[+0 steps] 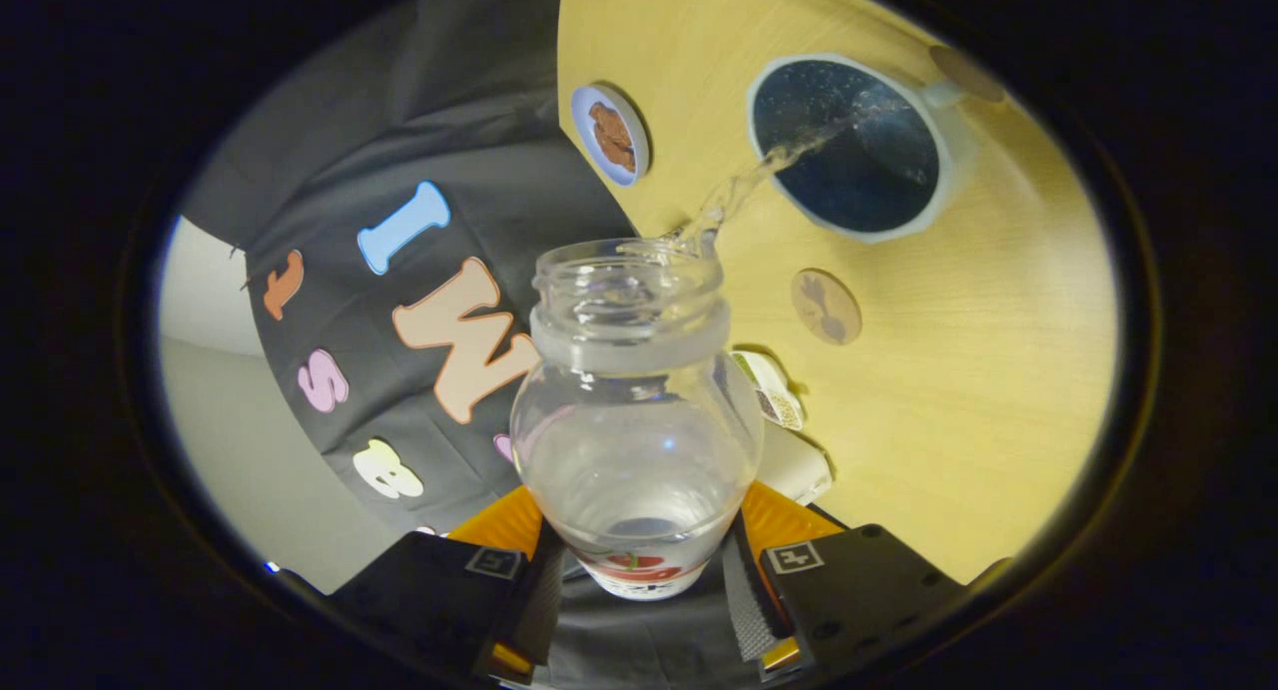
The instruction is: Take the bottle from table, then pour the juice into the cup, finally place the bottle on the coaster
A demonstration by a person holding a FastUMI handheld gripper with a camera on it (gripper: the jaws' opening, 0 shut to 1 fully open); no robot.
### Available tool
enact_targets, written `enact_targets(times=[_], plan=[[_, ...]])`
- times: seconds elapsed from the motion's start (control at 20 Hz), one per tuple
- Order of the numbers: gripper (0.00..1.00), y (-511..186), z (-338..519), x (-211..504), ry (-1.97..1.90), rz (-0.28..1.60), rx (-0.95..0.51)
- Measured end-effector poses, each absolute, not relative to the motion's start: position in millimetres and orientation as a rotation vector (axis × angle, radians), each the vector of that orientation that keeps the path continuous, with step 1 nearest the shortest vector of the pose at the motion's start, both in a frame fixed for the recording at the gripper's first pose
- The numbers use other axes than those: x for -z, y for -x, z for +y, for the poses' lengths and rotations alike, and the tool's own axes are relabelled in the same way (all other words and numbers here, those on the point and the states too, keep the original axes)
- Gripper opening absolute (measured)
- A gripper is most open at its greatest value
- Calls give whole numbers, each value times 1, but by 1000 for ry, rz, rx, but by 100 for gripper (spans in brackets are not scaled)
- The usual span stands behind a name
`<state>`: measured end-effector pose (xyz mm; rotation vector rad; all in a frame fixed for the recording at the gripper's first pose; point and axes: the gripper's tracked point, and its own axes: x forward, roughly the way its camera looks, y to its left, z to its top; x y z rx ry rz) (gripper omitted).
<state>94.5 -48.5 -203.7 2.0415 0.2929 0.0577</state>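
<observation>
My gripper (639,570) is shut on a clear glass bottle (634,420), both fingers pressing its lower body near the label. The bottle is open-necked and tilted toward a white cup (954,156) with a dark inside that stands on the wooden table beyond the fingers. A thin stream of clear liquid (759,176) runs from the bottle's mouth over the cup's rim into the cup. A round wooden coaster (827,307) lies flat on the table between the bottle and the cup.
A round blue-rimmed disc with a brown figure (610,134) lies near the table's edge (589,171). A small white packet (774,390) and a white object (794,465) rest just behind the bottle. Another brown disc (966,73) lies beyond the cup.
</observation>
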Motion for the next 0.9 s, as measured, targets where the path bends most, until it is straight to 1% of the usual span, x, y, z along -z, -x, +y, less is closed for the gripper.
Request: enact_targets(times=[0.9], plan=[[73,-94,-49,199,-2173,351,-60]])
